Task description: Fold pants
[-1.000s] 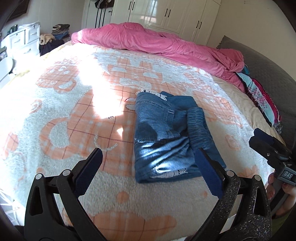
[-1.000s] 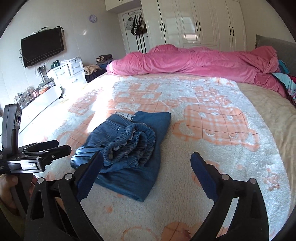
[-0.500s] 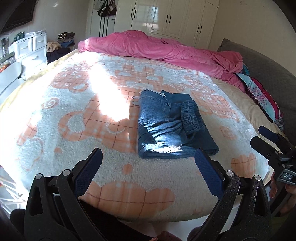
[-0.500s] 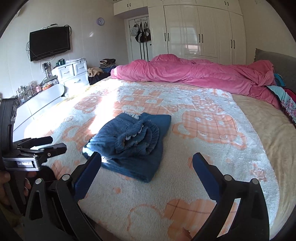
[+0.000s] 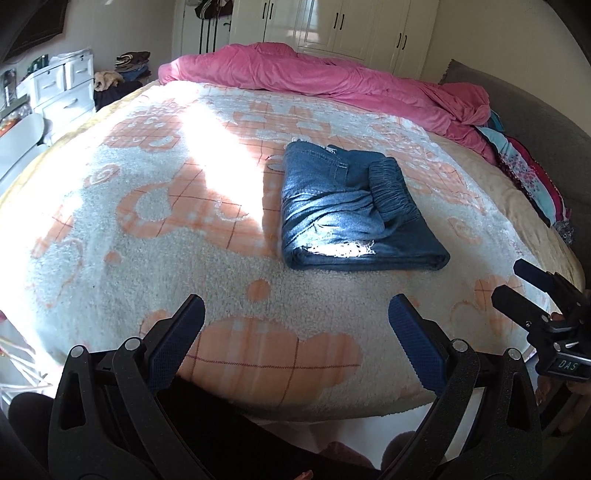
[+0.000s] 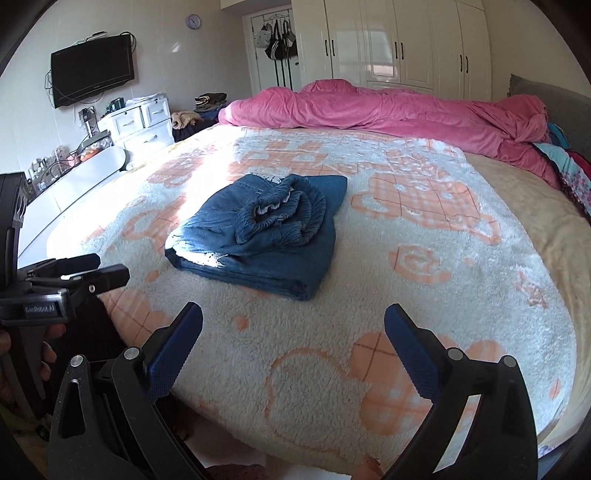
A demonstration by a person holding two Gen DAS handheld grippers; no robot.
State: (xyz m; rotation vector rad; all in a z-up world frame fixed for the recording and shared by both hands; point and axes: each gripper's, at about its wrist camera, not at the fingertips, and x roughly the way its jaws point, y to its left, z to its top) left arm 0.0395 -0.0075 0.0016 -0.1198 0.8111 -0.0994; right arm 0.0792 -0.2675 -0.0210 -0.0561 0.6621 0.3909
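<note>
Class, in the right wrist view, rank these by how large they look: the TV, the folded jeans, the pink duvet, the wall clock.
1. Pink duvet
2. Folded jeans
3. TV
4. Wall clock

The jeans lie nearer the camera than the TV, so their true sizes may rank differently.

One folded pair of blue denim pants point(image 5: 351, 206) on one fleecy white-and-orange blanket point(image 5: 155, 229). Two black handheld grippers with blue pads: left point(image 5: 295, 332), right point(image 6: 293, 338). One rumpled pink duvet point(image 6: 388, 110), one black wall-mounted television point(image 6: 92, 75), one round wall clock point(image 6: 193, 21).
</note>
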